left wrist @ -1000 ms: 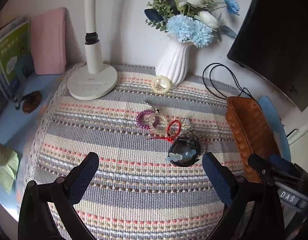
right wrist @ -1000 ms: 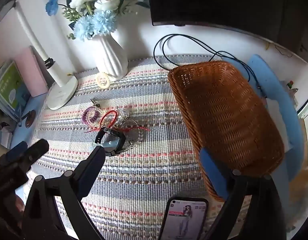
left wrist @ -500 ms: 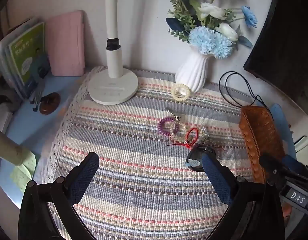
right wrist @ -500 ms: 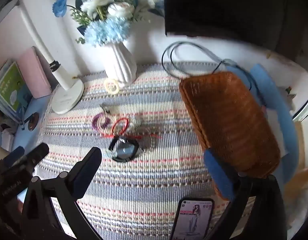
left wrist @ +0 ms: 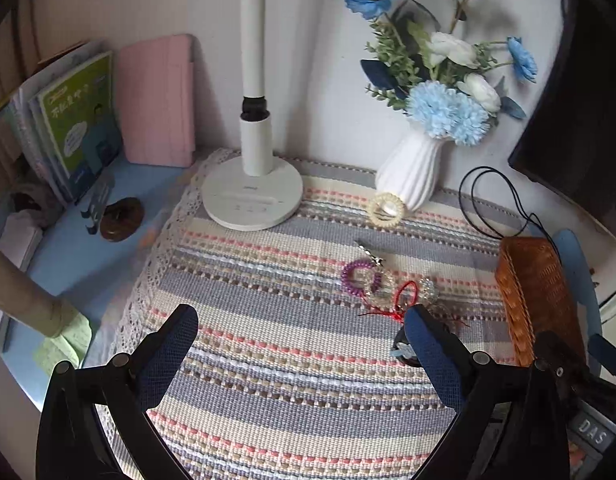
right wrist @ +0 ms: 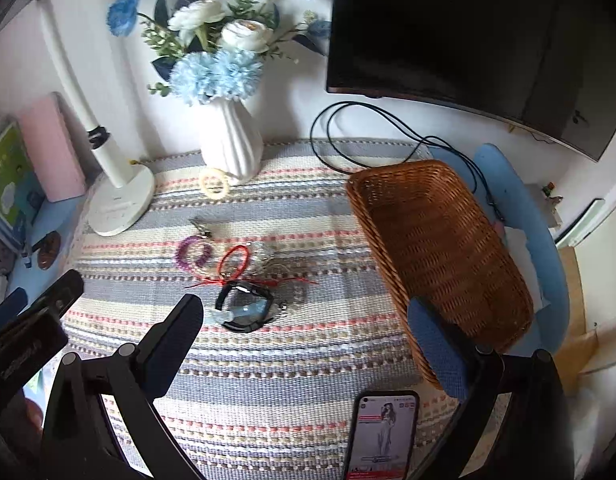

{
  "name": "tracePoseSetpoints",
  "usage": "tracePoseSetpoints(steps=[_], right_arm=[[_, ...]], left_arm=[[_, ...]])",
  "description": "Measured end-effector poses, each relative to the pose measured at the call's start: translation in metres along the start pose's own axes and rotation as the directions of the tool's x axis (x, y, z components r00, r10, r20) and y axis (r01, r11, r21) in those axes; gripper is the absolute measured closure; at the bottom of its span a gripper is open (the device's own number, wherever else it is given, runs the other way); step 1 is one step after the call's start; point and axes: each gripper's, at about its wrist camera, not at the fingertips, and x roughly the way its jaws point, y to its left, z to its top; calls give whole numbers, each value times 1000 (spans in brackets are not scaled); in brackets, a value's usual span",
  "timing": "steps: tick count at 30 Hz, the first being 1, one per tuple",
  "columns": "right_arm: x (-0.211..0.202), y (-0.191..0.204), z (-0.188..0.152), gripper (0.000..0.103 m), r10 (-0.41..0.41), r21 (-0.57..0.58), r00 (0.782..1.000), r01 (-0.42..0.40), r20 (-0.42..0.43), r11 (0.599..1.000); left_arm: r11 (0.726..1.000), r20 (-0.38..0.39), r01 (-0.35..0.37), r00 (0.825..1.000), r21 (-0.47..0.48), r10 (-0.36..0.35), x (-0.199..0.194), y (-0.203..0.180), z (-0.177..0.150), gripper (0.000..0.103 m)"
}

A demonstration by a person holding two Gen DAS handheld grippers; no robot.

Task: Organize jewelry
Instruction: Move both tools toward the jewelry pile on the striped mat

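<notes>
A small pile of jewelry lies mid-mat: a purple coil band [right wrist: 193, 251] [left wrist: 358, 278], a red cord bracelet [right wrist: 235, 261] [left wrist: 404, 298], clear bead bracelets [right wrist: 264, 254], a black bangle with a pale blue clip [right wrist: 246, 308], and a small metal clip [left wrist: 370, 252]. A cream coil band [right wrist: 214, 183] [left wrist: 387, 209] lies by the vase. A brown wicker basket [right wrist: 440, 256] [left wrist: 538, 292] stands to the right. My left gripper [left wrist: 304, 354] is open and empty above the mat, left of the pile. My right gripper [right wrist: 308, 346] is open and empty, just in front of the bangle.
A white vase of blue flowers [right wrist: 230, 140], a white lamp base [left wrist: 252, 196], a black cable [right wrist: 388, 136] and a dark monitor [right wrist: 468, 40] line the back. A phone [right wrist: 382, 436] lies at the mat's front. Books and a pink case [left wrist: 156, 100] stand at the left.
Both grippers have drawn back and up from the mat, so more of the table shows. The left view has swung left. The jewelry has not moved.
</notes>
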Motion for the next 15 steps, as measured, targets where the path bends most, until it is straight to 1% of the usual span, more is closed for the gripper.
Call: tracePoseSetpoints(steps=[2, 8, 15], right_arm=[[1, 3, 0, 1, 16, -6, 1000, -16, -7, 1000], [7, 8, -3, 1, 30, -16, 999, -31, -27, 999], [1, 13, -3, 1, 50, -44, 999, -50, -15, 998]], left_arm=[[1000, -10, -7, 1000, -3, 7, 3, 1, -1, 1], [1000, -22, -8, 1000, -17, 7, 5, 3, -6, 1], [999, -34, -26, 999, -38, 24, 6, 7, -5, 1]])
